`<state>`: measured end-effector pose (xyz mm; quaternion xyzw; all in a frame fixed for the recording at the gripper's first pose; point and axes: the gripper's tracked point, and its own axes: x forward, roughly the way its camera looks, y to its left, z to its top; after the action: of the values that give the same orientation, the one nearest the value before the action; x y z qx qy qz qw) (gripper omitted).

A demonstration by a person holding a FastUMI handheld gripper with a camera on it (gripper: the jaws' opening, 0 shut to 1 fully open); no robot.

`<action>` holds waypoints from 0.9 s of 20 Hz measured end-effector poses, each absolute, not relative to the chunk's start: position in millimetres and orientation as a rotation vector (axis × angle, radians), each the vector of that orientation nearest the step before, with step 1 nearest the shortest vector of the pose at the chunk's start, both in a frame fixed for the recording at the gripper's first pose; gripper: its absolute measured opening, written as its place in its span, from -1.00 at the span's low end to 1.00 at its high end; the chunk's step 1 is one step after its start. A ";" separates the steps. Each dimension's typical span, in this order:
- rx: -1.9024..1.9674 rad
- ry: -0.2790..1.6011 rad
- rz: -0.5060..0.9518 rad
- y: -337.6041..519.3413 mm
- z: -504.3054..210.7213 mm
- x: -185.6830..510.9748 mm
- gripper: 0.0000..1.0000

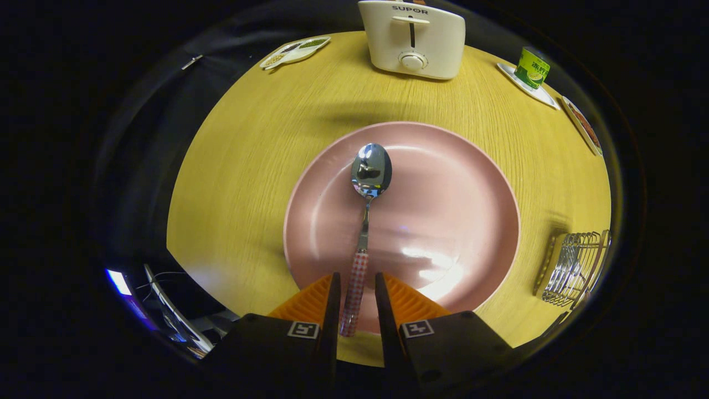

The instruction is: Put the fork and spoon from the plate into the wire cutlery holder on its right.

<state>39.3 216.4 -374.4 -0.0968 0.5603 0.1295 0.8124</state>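
Spoon (370, 183): lies lengthwise on the pink plate, its shiny bowl toward the toaster and its checked handle reaching back over the near rim, between the two fingers.
Cables (158, 280): a few thin ones, off the worktop's near left edge, beside a bright lit strip; too dim to tell more.
Sectioned dish (296, 51): far left on the worktop, a pale tray with small compartments holding dark and green bits.
Worktop (243, 166): round, yellow wood grain, carrying everything named here.
Tongs (355, 288): the two fingers stand a little apart, one on each side of the spoon's checked handle; a narrow gap shows on either side, so whether they press on it I cannot tell.
Plate (443, 166): pink, round, glossy, in the middle of the worktop, just ahead of the fingers; a bright glare sits on its near right part.
Toaster (412, 39): cream, at the far edge, beyond the plate, its lever and round knob facing this way.
Green tub (532, 67): stands on a small white dish at the far right.
Flat dish (581, 124): patterned, just right of the green tub's dish, near the worktop's edge.
Wire cutlery holder (576, 269): metal, with a wooden edge, on the worktop to the right of the plate, apart from it; what is inside it I cannot tell.
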 end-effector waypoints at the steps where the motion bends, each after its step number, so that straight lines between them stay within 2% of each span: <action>1: -0.201 1.207 0.267 215.4 -376.1 40.2 -0.49; 2: -0.199 1.211 0.263 213.6 -378.1 40.8 -0.62; 7: -0.217 1.220 0.303 202.9 -371.4 39.0 -0.73; 10: -0.186 1.208 0.389 197.9 -348.1 30.3 -0.80; 18: -0.190 1.168 0.462 133.7 -259.4 6.4 -0.80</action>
<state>6.4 133.7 -259.4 -0.0887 0.5454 0.2157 0.8051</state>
